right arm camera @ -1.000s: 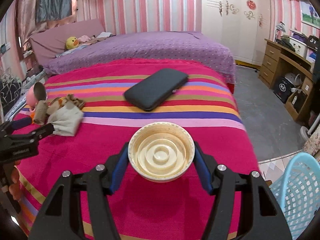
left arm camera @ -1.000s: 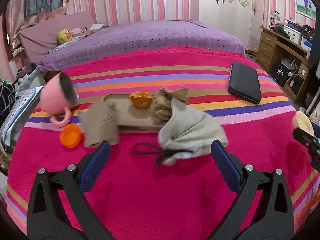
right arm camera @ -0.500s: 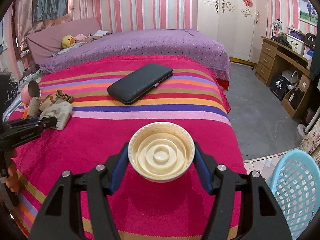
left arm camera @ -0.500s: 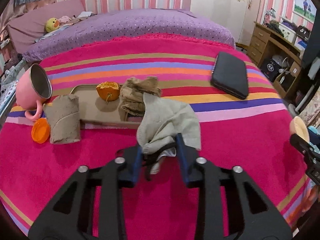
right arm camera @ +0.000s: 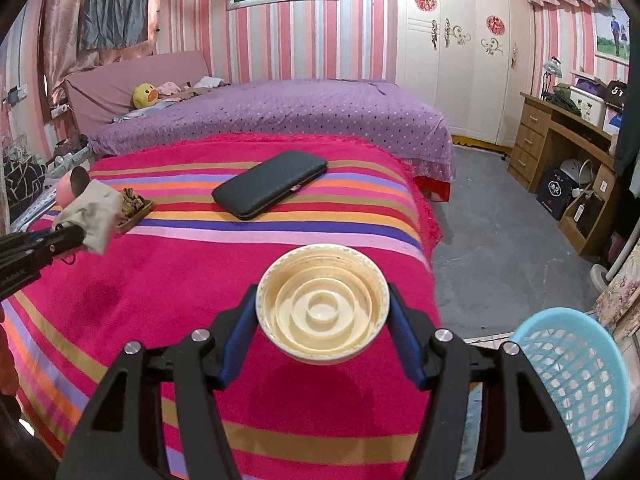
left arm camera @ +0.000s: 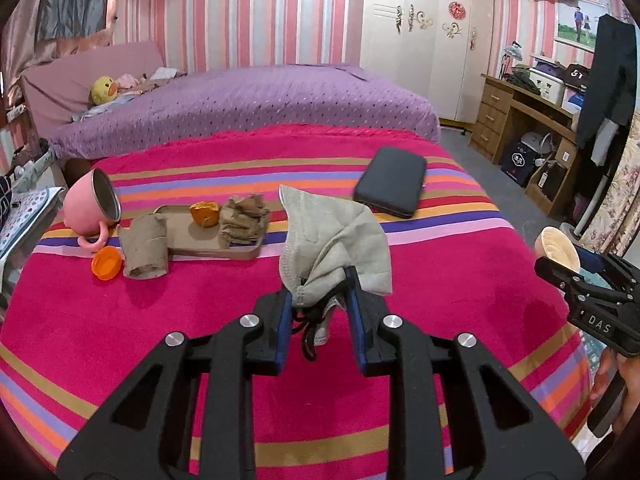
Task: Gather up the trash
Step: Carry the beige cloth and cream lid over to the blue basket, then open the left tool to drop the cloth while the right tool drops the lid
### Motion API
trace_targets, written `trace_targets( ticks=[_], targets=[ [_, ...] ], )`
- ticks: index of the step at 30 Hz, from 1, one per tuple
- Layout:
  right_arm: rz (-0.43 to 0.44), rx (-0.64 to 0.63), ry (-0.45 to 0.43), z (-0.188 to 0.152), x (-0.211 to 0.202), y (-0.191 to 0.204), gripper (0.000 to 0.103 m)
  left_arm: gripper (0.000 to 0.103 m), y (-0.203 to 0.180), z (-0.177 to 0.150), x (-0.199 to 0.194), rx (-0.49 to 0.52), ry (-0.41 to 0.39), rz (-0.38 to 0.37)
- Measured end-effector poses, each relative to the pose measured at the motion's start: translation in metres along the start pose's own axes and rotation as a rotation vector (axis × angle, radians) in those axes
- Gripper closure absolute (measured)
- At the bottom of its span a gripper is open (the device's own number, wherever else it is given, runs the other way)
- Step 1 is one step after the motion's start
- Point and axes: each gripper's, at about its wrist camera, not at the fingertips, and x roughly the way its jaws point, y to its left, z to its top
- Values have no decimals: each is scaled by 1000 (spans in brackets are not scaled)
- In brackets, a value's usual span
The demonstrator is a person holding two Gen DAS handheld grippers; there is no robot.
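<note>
Used grey face mask (left arm camera: 334,236), flat on the striped blanket (left arm camera: 160,320) a second ago, now pinched in just-closed left gripper (left arm camera: 320,300) and lifted clear; cream lid (right arm camera: 322,312) clamped in right gripper (right arm camera: 322,320), near blue basket (right arm camera: 576,380); both pieces ready for binning, paper scraps on tray (left arm camera: 240,254) pending

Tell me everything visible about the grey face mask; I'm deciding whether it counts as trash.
The grey face mask is a crumpled, folded fabric-like mask, pale grey-beige, with dark ear loops dangling below it. The left tool has just closed on its lower edge, and the pads pinch it there. Its body stands up above the jaws, over the striped blanket. Nothing else visibly touches it.
</note>
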Motion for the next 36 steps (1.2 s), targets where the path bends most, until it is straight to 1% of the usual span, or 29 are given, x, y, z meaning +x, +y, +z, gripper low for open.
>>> trace_targets(
  ticks=[2,6,9,11,12,15,19,22,26,30,33,35,36],
  targets=[
    [-10,5,-9,-1,-7,-14,42,80,-7,-1,-2,-1,-2,-5],
    [-35,42,-34,-3,-21,-46,42,80,-37,0,-1,21,-3,-19],
    [-74,63,-45,-8,-31,-73,42,80,-63,-1,-3,37,-9,-52],
    [-105,77,-48,-13,-37,-93,42,80,-82,0,-3,27,-10,-92],
    [-116,83,-49,-15,-40,-101,42,80,-96,-1,-2,23,-7,-123],
    [-155,115,-53,-23,-52,-132,42,80,-130,-4,1,50,1,-161],
    [-207,186,-60,-37,-68,-177,42,80,-188,-17,3,105,9,-220],
    [-250,233,-56,-49,-77,-206,42,80,-222,-28,5,140,16,-255],
    [-278,281,-55,-63,-84,-232,42,80,-271,-42,10,187,46,-305],
    [-307,320,-53,-73,-89,-252,42,80,-307,-51,14,225,61,-343],
    [-328,342,-53,-81,-94,-265,42,80,-331,-55,17,262,76,-350],
    [-333,365,-58,-86,-98,-271,42,77,-346,-55,19,273,90,-370],
    [-336,372,-60,-89,-100,-273,42,71,-352,-55,20,277,97,-376]
  ],
)
